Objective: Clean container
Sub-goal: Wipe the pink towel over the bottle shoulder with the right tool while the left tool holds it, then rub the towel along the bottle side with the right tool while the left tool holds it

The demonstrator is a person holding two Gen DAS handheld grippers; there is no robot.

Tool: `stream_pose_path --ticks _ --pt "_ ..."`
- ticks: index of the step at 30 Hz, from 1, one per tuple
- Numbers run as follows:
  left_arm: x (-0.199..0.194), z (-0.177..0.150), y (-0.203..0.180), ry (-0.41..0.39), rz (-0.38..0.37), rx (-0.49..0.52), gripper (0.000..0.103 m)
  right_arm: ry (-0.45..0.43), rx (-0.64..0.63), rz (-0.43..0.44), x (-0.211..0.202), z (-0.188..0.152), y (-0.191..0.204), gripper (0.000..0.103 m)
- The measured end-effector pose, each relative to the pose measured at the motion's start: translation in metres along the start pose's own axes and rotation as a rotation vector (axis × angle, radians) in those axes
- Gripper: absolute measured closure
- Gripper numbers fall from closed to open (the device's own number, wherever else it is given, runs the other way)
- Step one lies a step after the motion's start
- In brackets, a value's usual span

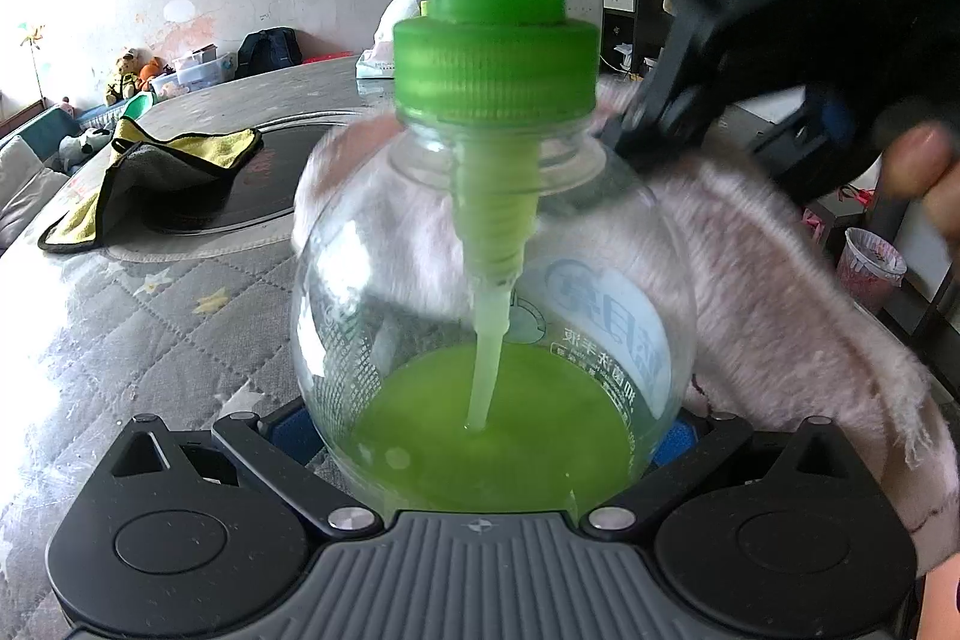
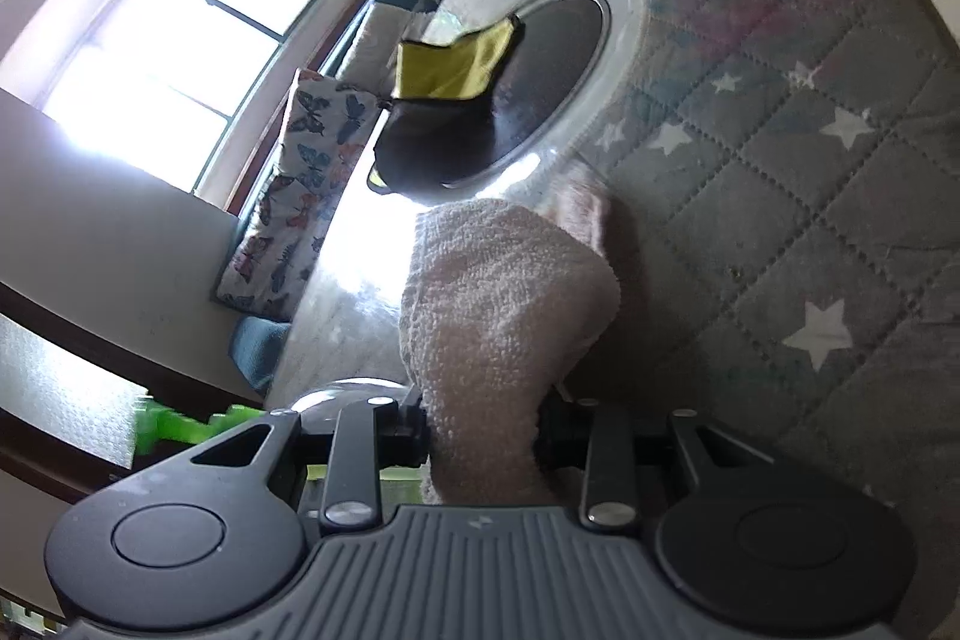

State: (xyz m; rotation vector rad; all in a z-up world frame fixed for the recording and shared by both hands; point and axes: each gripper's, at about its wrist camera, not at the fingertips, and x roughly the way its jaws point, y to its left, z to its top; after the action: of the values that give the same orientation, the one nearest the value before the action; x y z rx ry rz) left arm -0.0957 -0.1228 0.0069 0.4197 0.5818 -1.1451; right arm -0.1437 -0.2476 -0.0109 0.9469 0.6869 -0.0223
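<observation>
Clear plastic soap dispenser bottle (image 1: 492, 316), green liquid low inside, is clamped at its base by the left gripper (image 1: 480, 436); pink terry cloth (image 1: 780, 304) is pressed at its right shoulder by the right gripper (image 1: 636, 124). Wiping judged underway; the far side is next.

Right wrist: cloth (image 2: 498, 316) seen pinched tight; yellow rag (image 2: 456, 64) far.
</observation>
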Motion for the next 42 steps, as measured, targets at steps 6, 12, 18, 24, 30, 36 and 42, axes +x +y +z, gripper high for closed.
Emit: stream_pose_path --ticks 6,12,18,24,30,36,42 --pt "0.019 0.004 0.025 0.000 0.002 0.002 0.000 -0.056 -0.039 0.095 -0.032 0.001 0.024 0.070" --pt "0.027 0.007 0.037 -0.001 0.002 0.002 0.000 -0.055 -0.065 0.123 -0.031 -0.004 0.031 0.070" --pt "0.029 0.009 0.038 -0.001 0.002 0.001 0.000 -0.041 -0.020 0.070 -0.020 -0.004 0.012 0.070" --pt "0.025 0.008 0.036 0.000 0.001 0.001 0.000 0.000 0.021 -0.008 -0.002 -0.007 -0.009 0.070" --pt "0.027 0.008 0.037 0.000 0.002 0.001 0.000 0.017 0.037 -0.022 0.001 -0.010 -0.014 0.070" --pt "0.013 -0.001 0.025 0.000 0.002 0.001 0.000 -0.027 0.003 0.039 -0.025 -0.005 0.008 0.070" --pt "0.014 -0.001 0.026 -0.001 0.003 0.002 0.000 -0.058 -0.059 0.150 -0.046 -0.004 0.036 0.070"
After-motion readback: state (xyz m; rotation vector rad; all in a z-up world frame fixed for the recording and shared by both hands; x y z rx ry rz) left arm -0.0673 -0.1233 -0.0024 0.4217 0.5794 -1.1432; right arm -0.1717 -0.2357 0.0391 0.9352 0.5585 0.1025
